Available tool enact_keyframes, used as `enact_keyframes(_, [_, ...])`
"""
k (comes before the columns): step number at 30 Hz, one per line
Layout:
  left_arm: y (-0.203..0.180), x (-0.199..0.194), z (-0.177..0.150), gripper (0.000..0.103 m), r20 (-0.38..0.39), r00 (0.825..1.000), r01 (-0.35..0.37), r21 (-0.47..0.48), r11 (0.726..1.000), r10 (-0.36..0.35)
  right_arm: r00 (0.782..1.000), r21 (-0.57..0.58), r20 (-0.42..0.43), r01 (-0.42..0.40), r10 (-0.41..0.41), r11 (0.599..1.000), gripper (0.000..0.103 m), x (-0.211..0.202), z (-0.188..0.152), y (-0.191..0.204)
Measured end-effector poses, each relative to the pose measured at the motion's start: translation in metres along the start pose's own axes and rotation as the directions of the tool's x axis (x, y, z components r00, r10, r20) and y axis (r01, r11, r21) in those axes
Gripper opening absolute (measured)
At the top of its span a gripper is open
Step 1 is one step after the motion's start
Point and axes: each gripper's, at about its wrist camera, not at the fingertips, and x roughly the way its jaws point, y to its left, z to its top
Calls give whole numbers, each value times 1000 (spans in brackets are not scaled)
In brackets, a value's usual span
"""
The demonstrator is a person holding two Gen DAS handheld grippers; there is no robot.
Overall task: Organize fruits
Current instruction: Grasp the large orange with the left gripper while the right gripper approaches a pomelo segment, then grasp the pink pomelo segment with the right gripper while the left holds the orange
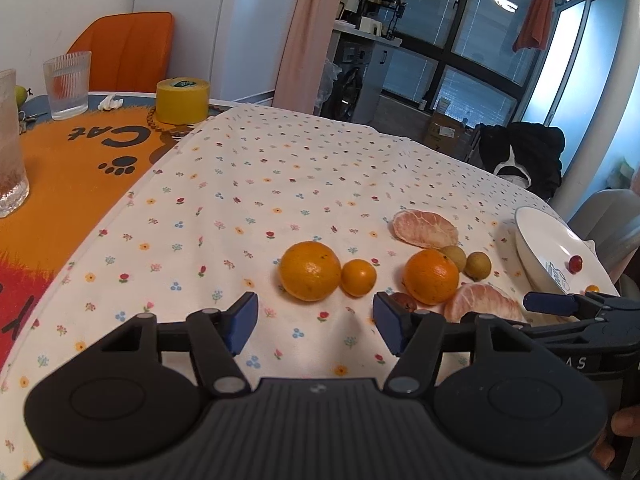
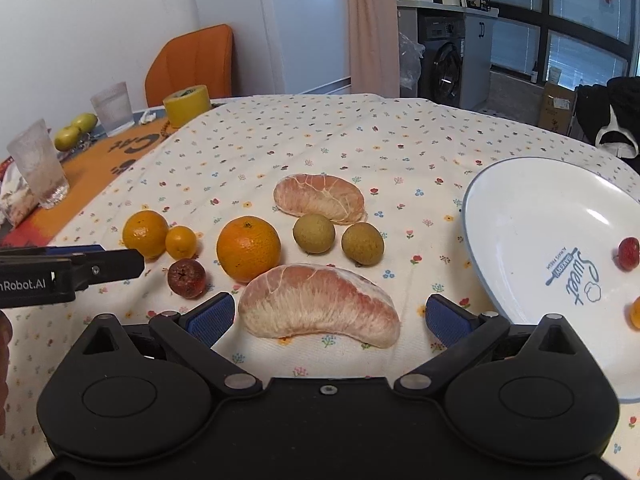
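Observation:
Fruit lies on a flowered cloth. My right gripper [image 2: 330, 316] is open, its blue pads either side of the near peeled pomelo segment [image 2: 320, 306], not touching it. Beyond it sit a large orange [image 2: 248, 249], a dark red fruit [image 2: 187, 279], two greenish-brown round fruits [image 2: 314, 233] [image 2: 362, 243] and a second pomelo segment [image 2: 320, 197]. At the left are an orange [image 2: 145, 233] and a small orange [image 2: 181, 242]. The white plate [image 2: 532, 208] at the right holds a red fruit [image 2: 628, 254] and a small orange fruit [image 2: 635, 312]. My left gripper [image 1: 316, 322] is open, just short of an orange [image 1: 310, 271] and small orange [image 1: 358, 277].
At the far left, on an orange cat-print mat [image 1: 60, 156], stand two ribbed glasses [image 1: 67, 84] [image 2: 38, 164], a yellow tape roll [image 1: 182, 101] and two green apples [image 2: 76, 131]. An orange chair [image 2: 190, 64] stands behind the table. Bare cloth [image 1: 280, 168] stretches beyond the fruit.

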Motion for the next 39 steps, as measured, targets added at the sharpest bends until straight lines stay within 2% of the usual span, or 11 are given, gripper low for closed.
enact_keyframes(5, [4, 6, 4, 62, 3, 1000, -2, -6, 1000, 2, 999, -4, -23, 37, -38, 999, 103, 4, 0, 5])
enact_keyframes(8, [3, 10, 8, 62, 8, 1000, -4, 8, 1000, 4, 999, 23, -34, 33, -32, 999, 103, 1, -5, 4])
enact_keyframes(11, [2, 17, 11, 62, 4, 1000, 2, 15, 1000, -3, 998, 33, -17, 61, -60, 998, 103, 1, -9, 3])
enact_keyframes(19, [1, 28, 14, 58, 14, 1000, 6, 23, 1000, -7, 998, 40, -12, 55, -54, 998, 103, 8, -2, 8])
enact_keyframes(21, [1, 28, 15, 54, 20, 1000, 13, 23, 1000, -14, 998, 39, -10, 56, -56, 998, 103, 10, 0, 10])
enact_keyframes(26, [1, 27, 16, 36, 21, 1000, 14, 30, 999, -15, 998, 32, 0, 59, -59, 998, 103, 14, 0, 14])
enact_keyframes(27, [1, 26, 15, 37, 21, 1000, 17, 31, 999, -18, 998, 27, 3, 61, -61, 998, 103, 14, 0, 14])
enact_keyframes(31, [1, 23, 13, 36, 21, 1000, 19, 38, 999, -20, 998, -8, 23, 61, -61, 998, 87, 11, -2, 17])
enact_keyframes(39, [1, 13, 6, 36, 15, 1000, 20, 19, 1000, -21, 999, -14, 29, 33, -32, 999, 86, 1, -7, 15])
